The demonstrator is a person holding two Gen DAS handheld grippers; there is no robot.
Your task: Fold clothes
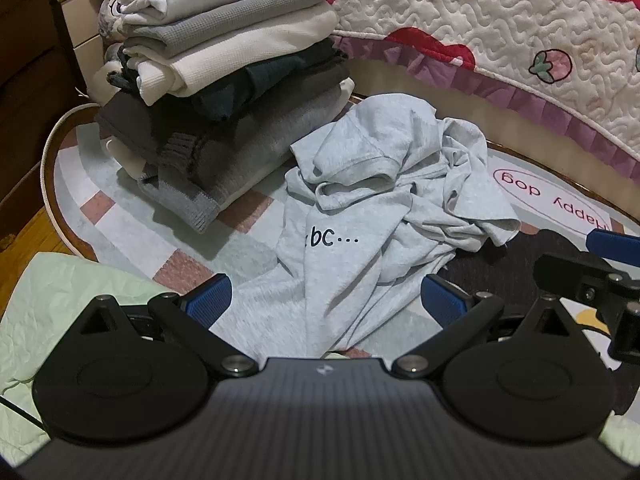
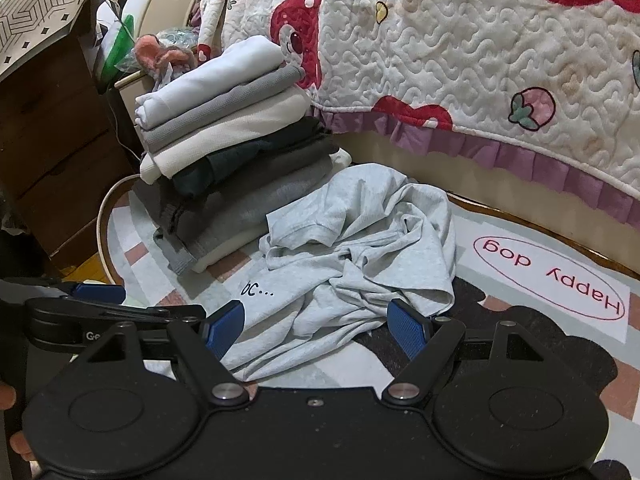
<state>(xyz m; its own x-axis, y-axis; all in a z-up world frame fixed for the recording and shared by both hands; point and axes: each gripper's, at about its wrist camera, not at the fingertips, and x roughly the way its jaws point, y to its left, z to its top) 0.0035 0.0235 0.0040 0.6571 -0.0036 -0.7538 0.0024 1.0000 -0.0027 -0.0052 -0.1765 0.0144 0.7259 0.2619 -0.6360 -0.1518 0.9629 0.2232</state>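
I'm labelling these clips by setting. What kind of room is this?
Most likely a bedroom, worked on the floor: a quilt with a frilled edge hangs over a bed, a rug lies beside it, and a wooden drawer unit stands behind the folded stack.

Hidden and cut-off parts

A fold covers the start of the shirt's (image 1: 360, 216) lettering; the pile (image 1: 224, 80) hides the rug (image 1: 120, 216) under it, and the quilt (image 1: 500, 20) runs past the picture's edge.
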